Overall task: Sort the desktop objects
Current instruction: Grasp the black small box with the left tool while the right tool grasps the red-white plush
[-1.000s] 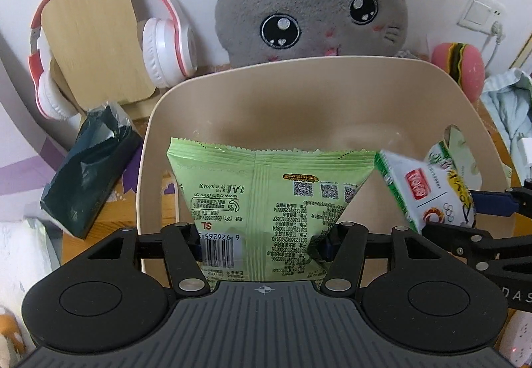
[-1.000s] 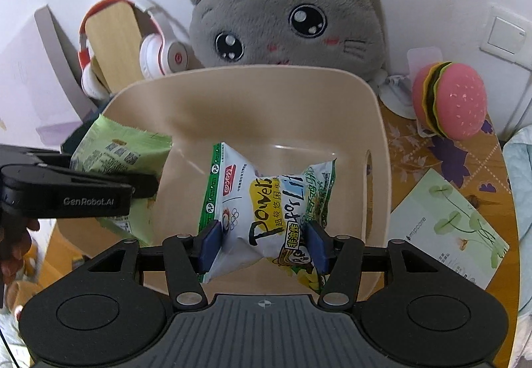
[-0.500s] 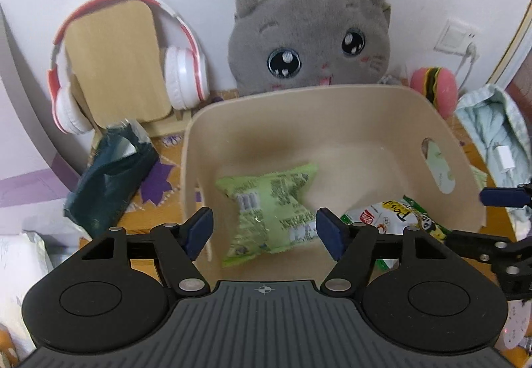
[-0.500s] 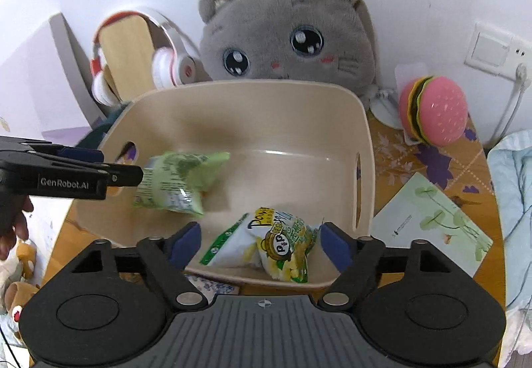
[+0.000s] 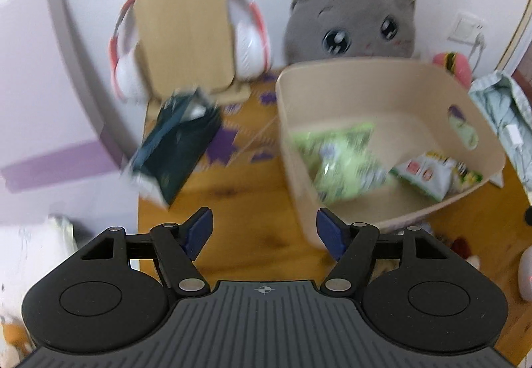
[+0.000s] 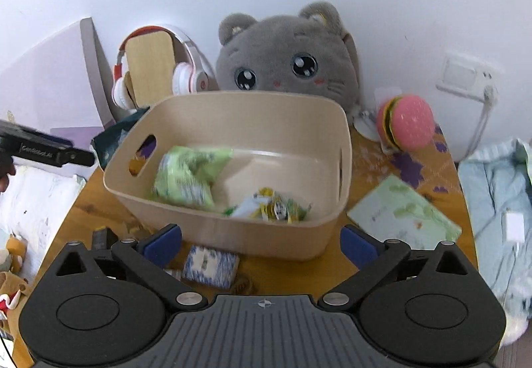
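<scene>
On left gripper [image 6: 50, 153] body: blurred lettering, unreadable.

The left gripper [image 5: 264, 230] sits at the lower centre of its frame, jaws apart and empty. The right gripper [image 6: 261, 243], lower centre too, is opening wide, nothing between its pads.

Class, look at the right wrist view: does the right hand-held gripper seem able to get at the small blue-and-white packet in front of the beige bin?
Probably yes. The blue-and-white packet lies uncovered on the table just ahead of the empty, opening right hand-held gripper; the beige bin sits behind it.
</scene>
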A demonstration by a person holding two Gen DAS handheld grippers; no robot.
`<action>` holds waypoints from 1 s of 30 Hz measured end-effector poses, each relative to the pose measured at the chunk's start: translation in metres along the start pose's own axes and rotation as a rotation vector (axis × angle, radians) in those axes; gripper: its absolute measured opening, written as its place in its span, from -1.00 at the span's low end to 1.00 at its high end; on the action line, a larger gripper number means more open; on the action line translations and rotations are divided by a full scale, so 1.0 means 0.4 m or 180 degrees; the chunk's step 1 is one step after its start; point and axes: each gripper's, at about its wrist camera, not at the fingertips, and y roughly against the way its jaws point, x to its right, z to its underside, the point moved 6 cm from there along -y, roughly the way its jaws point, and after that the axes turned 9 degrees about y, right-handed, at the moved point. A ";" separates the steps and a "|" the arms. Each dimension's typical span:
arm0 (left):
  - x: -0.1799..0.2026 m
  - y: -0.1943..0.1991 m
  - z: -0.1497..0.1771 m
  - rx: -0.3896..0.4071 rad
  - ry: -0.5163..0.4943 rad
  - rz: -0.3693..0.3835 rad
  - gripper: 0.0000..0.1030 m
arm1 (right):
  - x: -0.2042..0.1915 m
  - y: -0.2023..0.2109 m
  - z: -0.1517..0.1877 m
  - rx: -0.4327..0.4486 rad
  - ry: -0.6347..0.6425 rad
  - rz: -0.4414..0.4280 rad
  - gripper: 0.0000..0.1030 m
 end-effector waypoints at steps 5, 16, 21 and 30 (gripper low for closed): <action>-0.026 -0.033 0.074 -0.0195 0.0012 -0.0031 0.37 | 0.011 -0.018 0.077 -0.0197 -0.0299 -0.0051 0.98; -0.007 -0.099 0.184 -0.0455 -0.0430 0.0057 0.37 | -0.024 -0.062 0.197 -0.0545 -0.0382 0.0010 0.93; -0.012 -0.130 0.202 -0.0498 -0.0732 0.0068 0.37 | -0.034 -0.092 0.220 -0.0688 -0.0423 -0.0027 0.91; 0.006 -0.181 0.217 -0.0561 -0.1226 0.0244 0.39 | -0.052 -0.139 0.249 -0.0880 -0.0443 -0.0021 0.80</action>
